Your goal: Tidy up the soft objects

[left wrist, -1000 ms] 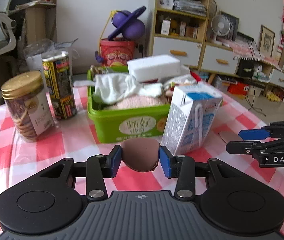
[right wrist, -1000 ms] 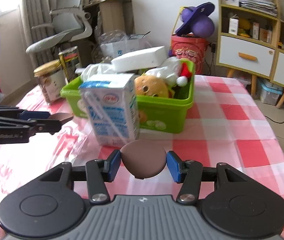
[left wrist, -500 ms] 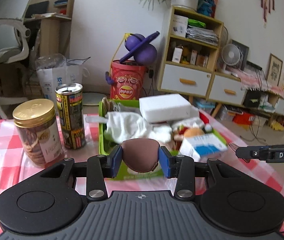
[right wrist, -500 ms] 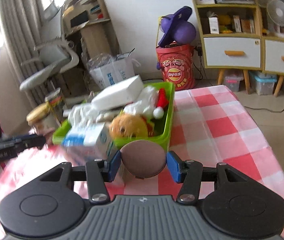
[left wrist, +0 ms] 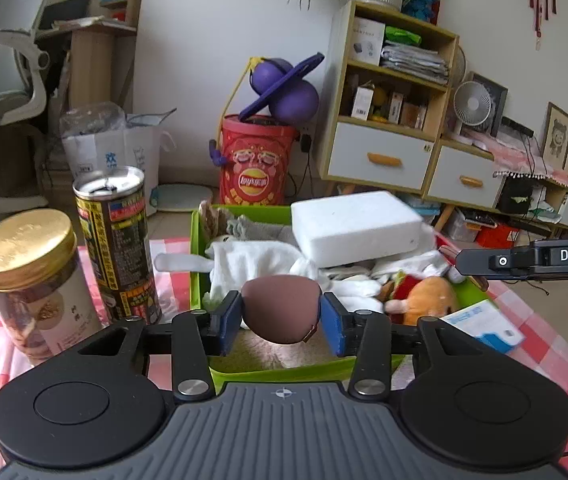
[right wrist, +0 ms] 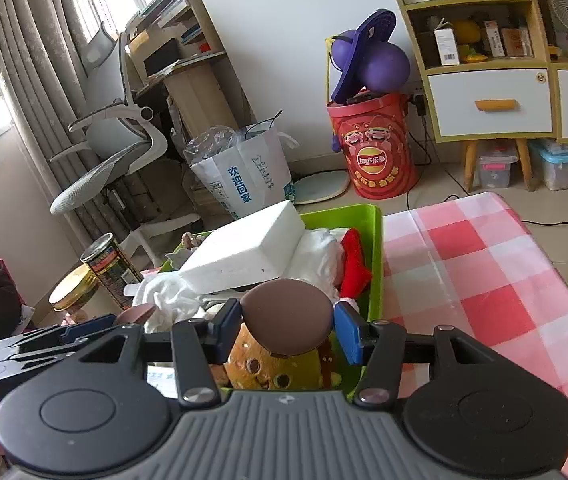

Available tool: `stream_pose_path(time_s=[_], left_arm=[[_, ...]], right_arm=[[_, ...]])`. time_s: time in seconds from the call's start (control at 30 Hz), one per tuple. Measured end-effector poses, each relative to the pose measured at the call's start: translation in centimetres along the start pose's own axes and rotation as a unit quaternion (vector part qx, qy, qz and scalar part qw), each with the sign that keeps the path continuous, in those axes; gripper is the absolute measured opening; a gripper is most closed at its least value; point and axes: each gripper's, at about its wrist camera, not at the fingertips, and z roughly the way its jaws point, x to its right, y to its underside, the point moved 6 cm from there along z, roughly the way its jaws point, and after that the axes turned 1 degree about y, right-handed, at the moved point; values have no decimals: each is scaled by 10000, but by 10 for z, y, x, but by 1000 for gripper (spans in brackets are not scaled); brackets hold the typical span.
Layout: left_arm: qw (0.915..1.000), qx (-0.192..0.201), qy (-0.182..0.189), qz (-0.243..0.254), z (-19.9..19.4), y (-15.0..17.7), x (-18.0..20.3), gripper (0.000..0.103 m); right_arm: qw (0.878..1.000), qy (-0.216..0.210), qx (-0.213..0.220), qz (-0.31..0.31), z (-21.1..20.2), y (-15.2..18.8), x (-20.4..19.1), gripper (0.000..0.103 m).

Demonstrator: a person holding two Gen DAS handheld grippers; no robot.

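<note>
Two grippers hover over the green bin (left wrist: pixel 199 264) on the counter (right wrist: pixel 484 280). Left gripper (left wrist: pixel 281 318) and right gripper (right wrist: pixel 287 330) each have fingers clamped on a brown pad. Soft items already fill the bin: white cloth (left wrist: pixel 251 264), foam block (left wrist: pixel 354 224), plush toy (right wrist: pixel 279 364). Risk: releasing onto the heaped pile may let a pad slide over the rim, or tip the loosely resting foam block.

The right hand-held gripper (right wrist: pixel 287 334) clasps a brown pad (right wrist: pixel 286 317) above the green bin (right wrist: pixel 376 240).
</note>
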Motion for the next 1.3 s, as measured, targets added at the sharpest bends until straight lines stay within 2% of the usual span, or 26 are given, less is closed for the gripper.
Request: stream_pose_path(time_s=[0.13, 0.17, 0.23, 0.27, 0.43, 0.47, 0.5, 0.6, 0.77, 0.87, 0.97, 1.1, 1.3], left_arm=[[10000, -74, 18, 5, 8, 6, -2, 51], [10000, -57, 15, 24, 8, 8, -2, 52], [10000, -41, 27, 48, 8, 8, -1, 58], [10000, -28, 19, 27, 7, 8, -2, 65], [9999, -90, 1, -92, -4, 6, -1, 75], [9999, -96, -30, -75, -8, 6, 1, 80], [9999, -95, -114, -59, -12, 6, 3, 84], [9994, -203, -270, -75, -30, 7, 5, 87], [9929, -692, -822, -508, -63, 21, 0, 96], [9868, -1002, -1117, -613, -86, 31, 2, 96], [9829, -1101, -1355, -589, -113, 36, 7, 98], [9798, -1270, -1426, -587, -143, 42, 17, 98], [9758, -1320, -1700, -382, -181, 48, 31, 98]], right_arm=[[10000, -4, -43, -86, 5, 4, 0, 28], [9999, 13, -61, -107, 6, 4, 1, 31], [9999, 55, -37, -109, 3, 4, 2, 39], [9999, 60, -14, -91, 2, 2, 3, 43], [9998, 176, 6, 46, -12, -4, 7, 47], [9997, 236, 23, 60, -17, -4, 8, 49], [9996, 276, 34, 80, -22, -5, 9, 51], [9989, 449, -11, 126, -39, -4, 9, 56], [9958, 904, -105, 97, -76, 8, 2, 61], [9942, 1046, -227, 42, -95, 17, -11, 61], [9938, 1074, -298, -24, -115, 27, -29, 64], [9919, 1200, -384, -162, -137, 39, -58, 69], [9855, 1557, -533, -410, -154, 59, -88, 76]])
